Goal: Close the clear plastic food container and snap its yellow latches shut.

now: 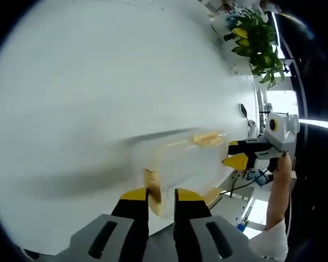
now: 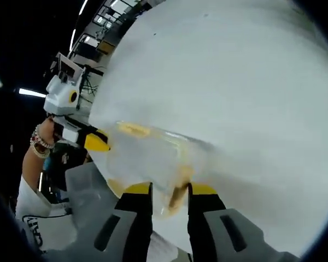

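The clear plastic food container (image 1: 180, 158) lies blurred on the white table (image 1: 98, 82). My left gripper (image 1: 161, 197) holds its near end, shut on a yellow latch (image 1: 153, 192) that sits between the yellow-tipped jaws. Another yellow latch (image 1: 208, 138) shows at the far end, where my right gripper (image 1: 235, 154) meets the container. In the right gripper view the container (image 2: 153, 158) runs away from my right gripper (image 2: 170, 192), which is shut on the near yellow latch (image 2: 178, 195). The left gripper (image 2: 98, 143) touches the far end, beside a yellow latch (image 2: 132, 129).
A green potted plant (image 1: 257, 38) stands at the table's far corner. A person's hand (image 1: 281, 164) holds the right gripper; a wrist with bracelets (image 2: 39, 143) holds the left one. The table edge (image 1: 246, 180) runs close behind the right gripper.
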### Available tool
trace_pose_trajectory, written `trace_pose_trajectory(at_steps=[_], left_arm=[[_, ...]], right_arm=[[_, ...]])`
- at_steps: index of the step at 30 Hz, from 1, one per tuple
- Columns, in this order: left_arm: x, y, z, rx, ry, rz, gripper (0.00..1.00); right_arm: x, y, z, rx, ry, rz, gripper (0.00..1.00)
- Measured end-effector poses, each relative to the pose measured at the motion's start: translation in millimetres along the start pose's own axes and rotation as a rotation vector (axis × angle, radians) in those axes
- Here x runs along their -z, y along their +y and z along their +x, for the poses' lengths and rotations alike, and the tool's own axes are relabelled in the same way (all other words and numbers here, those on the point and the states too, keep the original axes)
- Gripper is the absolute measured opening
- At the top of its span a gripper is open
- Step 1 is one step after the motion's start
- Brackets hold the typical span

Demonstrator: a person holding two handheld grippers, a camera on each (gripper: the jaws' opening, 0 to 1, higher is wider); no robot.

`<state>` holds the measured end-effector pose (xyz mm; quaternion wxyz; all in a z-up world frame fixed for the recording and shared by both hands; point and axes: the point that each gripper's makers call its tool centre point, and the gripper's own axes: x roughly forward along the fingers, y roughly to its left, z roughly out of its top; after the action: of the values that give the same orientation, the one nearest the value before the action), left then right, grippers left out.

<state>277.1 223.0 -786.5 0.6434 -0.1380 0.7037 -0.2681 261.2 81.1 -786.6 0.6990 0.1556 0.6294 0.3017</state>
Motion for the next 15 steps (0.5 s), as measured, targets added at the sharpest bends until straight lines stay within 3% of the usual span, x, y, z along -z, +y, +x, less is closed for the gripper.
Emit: trace_pose_trajectory(at_steps=[7,13,15], left_arm=[[1.0,0.4,-3,0.021,-0.03,0.066,0.1],[-5.7,-0.3,-9,-0.004,-0.114,0.346,0.1],[-3.2,-4.2,-12,0.017,-0.121,0.34,0.16]], right_arm=[[-1.3,1,-2,0.031,0.01,-0.066,0.21],[-8.4,2,-5,0.11,0.007,-0.203,0.23],[-11.6,1,-6,0.127,0.004,-0.23,0.23]])
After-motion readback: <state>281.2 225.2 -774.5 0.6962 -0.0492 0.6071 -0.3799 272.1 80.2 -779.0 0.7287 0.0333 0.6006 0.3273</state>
